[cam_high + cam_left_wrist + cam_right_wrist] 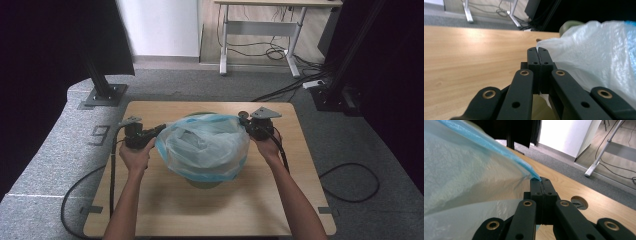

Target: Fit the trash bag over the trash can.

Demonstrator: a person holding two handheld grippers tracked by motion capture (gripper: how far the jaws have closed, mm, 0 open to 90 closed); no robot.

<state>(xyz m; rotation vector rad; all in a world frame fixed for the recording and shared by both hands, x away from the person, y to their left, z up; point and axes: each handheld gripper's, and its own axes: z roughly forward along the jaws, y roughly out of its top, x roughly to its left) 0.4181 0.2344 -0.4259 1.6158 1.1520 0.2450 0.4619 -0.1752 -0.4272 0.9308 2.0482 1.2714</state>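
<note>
Fingers of both grippers pressed together, each pinching an edge of the plastic bag (205,145): left gripper (538,51) has the bag's white film caught at its tips, right gripper (540,181) clamps the blue-tinted rim. Bag sits mid table (165,200), stretched between the two grippers, draped over a green round bin (202,183) whose base peeks out at the bag's near side; left gripper (150,134) at the bag's left edge, right gripper (248,124) at its right. Film looks very light, soft, slippery, tears easily if yanked; best held at the rim on opposite sides, as now, keeping pull even so it slides down over the bin
</note>
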